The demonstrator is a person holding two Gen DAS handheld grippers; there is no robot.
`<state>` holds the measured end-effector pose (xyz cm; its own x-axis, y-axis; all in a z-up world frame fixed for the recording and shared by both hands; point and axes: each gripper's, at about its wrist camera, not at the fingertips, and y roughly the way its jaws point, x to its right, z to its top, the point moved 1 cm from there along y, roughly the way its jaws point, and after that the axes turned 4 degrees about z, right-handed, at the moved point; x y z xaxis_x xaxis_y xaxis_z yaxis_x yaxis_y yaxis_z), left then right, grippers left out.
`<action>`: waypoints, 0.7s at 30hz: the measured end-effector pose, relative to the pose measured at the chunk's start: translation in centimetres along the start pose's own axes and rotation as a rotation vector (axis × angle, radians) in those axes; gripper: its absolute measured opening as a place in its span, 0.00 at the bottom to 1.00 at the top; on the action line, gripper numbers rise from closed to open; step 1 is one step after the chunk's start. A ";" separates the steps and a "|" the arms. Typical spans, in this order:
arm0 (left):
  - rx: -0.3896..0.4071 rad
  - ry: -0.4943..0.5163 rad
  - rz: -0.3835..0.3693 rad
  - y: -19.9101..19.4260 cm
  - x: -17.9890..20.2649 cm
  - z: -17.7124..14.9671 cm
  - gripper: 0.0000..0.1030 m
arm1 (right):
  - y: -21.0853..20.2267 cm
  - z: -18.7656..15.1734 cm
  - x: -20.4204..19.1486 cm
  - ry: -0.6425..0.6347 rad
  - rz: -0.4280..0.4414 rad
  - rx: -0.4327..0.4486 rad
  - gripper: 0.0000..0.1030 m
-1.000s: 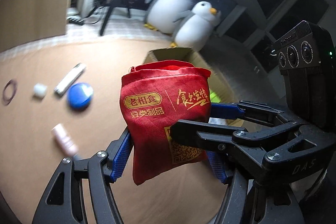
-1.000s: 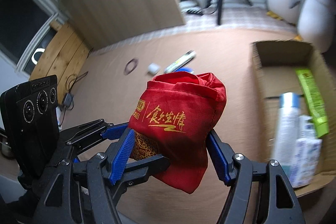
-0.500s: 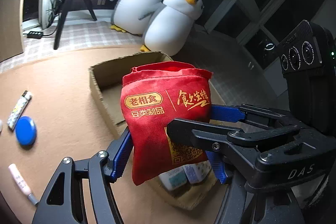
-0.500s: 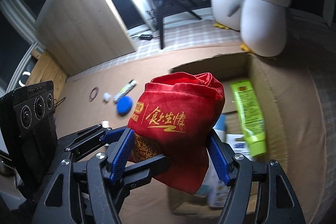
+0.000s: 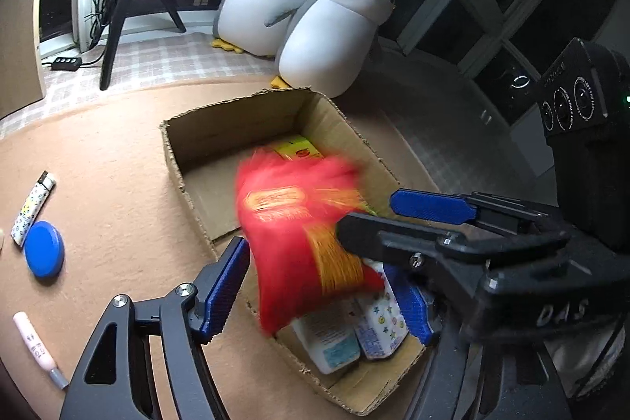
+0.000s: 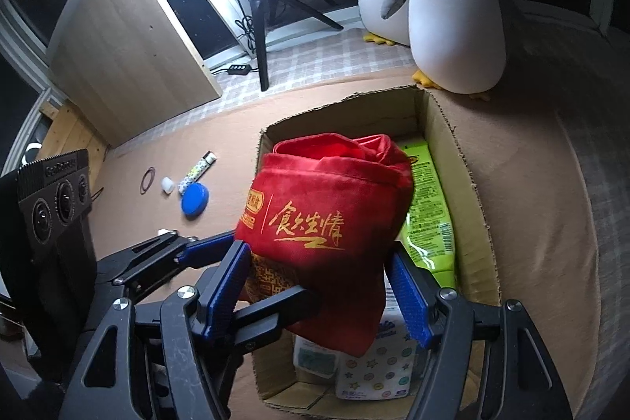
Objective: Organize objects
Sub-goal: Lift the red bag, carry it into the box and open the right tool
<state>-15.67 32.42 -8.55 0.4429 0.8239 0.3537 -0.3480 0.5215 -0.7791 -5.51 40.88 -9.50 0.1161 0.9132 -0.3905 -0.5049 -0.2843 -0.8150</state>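
With the red pouch (image 5: 303, 242) at frame centre above the cardboard box (image 5: 236, 120), the left gripper (image 5: 319, 286) has just been opening to drop it, while the right gripper (image 6: 323, 290) is clamping it.

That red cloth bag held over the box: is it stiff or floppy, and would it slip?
Probably floppy: the red bag creases at its top and bulges between the right gripper pads. Likely light for its size, since a pinch holds it over the cardboard box. Cloth seems unlikely to slip.
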 end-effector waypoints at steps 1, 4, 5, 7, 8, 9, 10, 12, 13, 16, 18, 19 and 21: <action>0.002 0.000 0.004 -0.2 -0.1 -0.1 0.71 | 0.0 0.0 0.1 0.005 -0.003 0.004 0.65; 0.009 -0.004 0.007 -0.9 -0.5 -0.4 0.71 | -0.2 0.0 0.4 0.022 -0.007 0.016 0.65; 0.014 -0.003 0.006 -1.2 -0.6 -0.6 0.71 | -0.3 -0.1 0.4 0.024 -0.008 0.018 0.65; 0.018 -0.005 0.008 -1.8 -0.9 -0.9 0.71 | -0.5 -0.3 0.2 0.031 -0.004 0.025 0.65; 0.021 -0.004 0.011 -2.1 -1.1 -1.1 0.71 | -0.7 -0.4 0.1 0.034 -0.001 0.030 0.65; 0.024 -0.003 0.014 -2.5 -1.3 -1.3 0.71 | -0.8 -0.4 -0.1 0.035 0.001 0.035 0.65; 0.029 -0.004 0.019 -2.9 -1.6 -1.6 0.71 | -1.0 -0.5 -0.3 0.037 0.004 0.043 0.65; 0.037 -0.008 0.028 -3.9 -2.3 -2.1 0.71 | -1.3 -0.7 -0.7 0.040 0.014 0.062 0.65; 0.041 -0.012 0.034 -4.5 -2.8 -2.5 0.71 | -1.4 -0.8 -1.0 0.040 0.018 0.069 0.65; 0.049 -0.034 0.053 -6.1 -4.4 -3.4 0.71 | -1.8 -1.3 -2.0 0.040 0.037 0.093 0.65; 0.055 -0.047 0.070 -7.1 -5.8 -4.1 0.71 | -1.8 -1.6 -2.8 0.036 0.050 0.101 0.65; 0.058 -0.058 0.079 -7.7 -6.7 -4.4 0.71 | -1.7 -1.9 -3.3 0.030 0.054 0.103 0.65; 0.063 -0.079 0.097 -8.9 -8.4 -4.9 0.71 | -1.5 -2.3 -4.4 0.020 0.062 0.103 0.65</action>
<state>-12.22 19.81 -7.18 0.3392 0.8847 0.3199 -0.4380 0.4495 -0.7785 -3.34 36.61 -7.53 0.0986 0.8887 -0.4477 -0.5966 -0.3073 -0.7414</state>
